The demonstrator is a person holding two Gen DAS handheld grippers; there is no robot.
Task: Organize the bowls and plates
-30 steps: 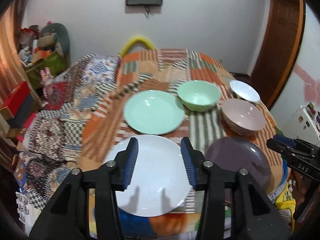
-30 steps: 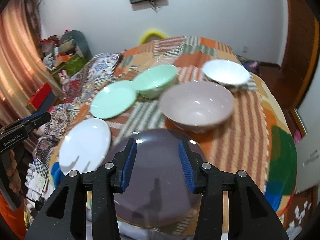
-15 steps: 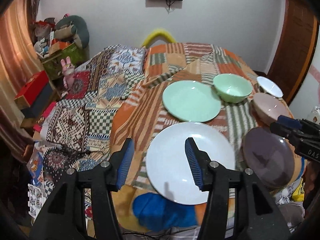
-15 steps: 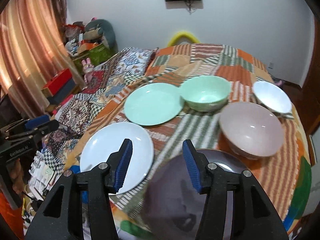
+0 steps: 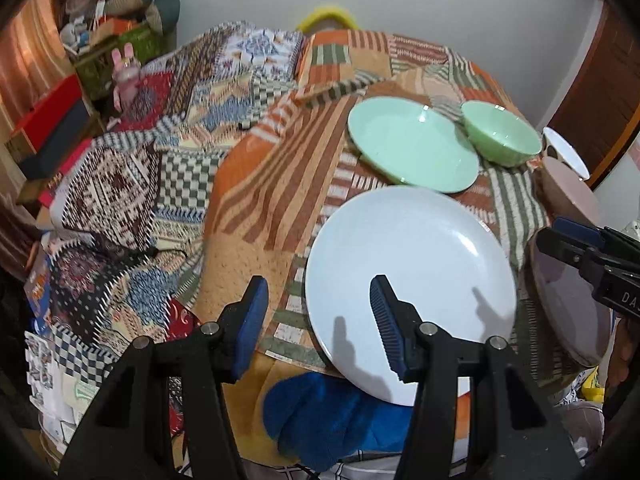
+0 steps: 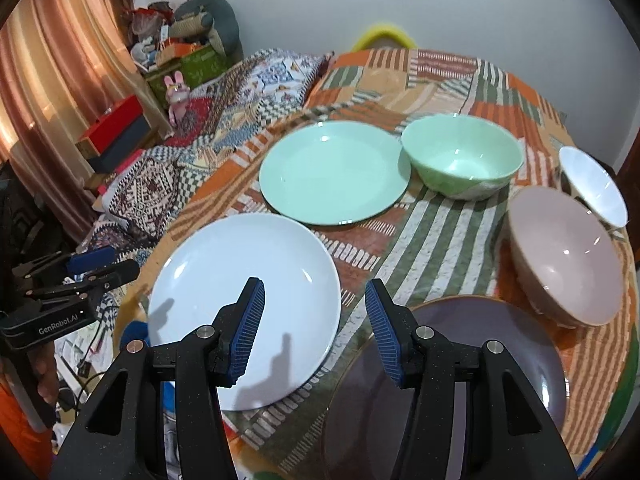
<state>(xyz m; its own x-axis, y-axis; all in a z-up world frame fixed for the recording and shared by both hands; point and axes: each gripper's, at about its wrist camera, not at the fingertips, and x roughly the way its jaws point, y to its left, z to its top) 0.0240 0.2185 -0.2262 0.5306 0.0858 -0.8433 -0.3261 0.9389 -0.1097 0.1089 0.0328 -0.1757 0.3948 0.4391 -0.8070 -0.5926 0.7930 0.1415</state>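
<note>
The left claw [image 5: 316, 312] and the right claw [image 6: 314, 310] are both apart and hold nothing. The white plate [image 6: 244, 304] sticks out over the table [image 6: 436, 232] edge, so a bump could tip it off. Behind the white plate sits a green plate [image 6: 334, 176]; a purple plate [image 6: 452, 380] lies just beside it. Three plates and three bowls: green [image 6: 462, 160], pink [image 6: 564, 256], white [image 6: 592, 184].

Six dishes sit upright on the quilt: white plate [image 6: 244, 304] nearest, green plate [image 6: 334, 178] behind it, purple plate [image 6: 452, 392] alongside, then green bowl [image 6: 462, 162], pink bowl [image 6: 566, 266] and white bowl [image 6: 592, 184].
</note>
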